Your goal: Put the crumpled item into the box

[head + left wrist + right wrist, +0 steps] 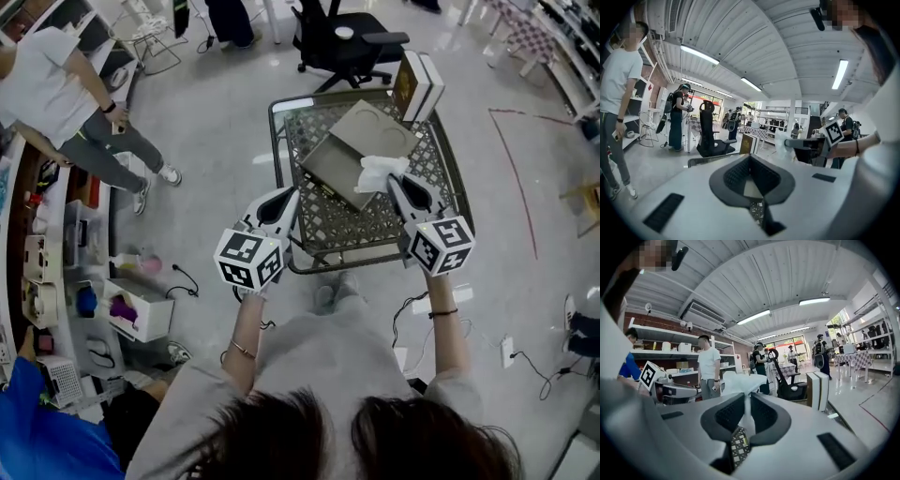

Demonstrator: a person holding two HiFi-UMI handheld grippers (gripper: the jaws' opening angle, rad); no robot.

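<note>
Paper (380, 172) is pinched in the right gripper (395, 182) at the box (349, 150) edge; the left gripper (288, 196) is held slightly open, empty

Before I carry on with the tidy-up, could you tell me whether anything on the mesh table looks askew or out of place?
The flat grey box lies diagonally to the edges of the mesh table. An upright white box stands right at the table's far right corner, which looks a little precarious. Nothing looks spilled or damaged.
</note>
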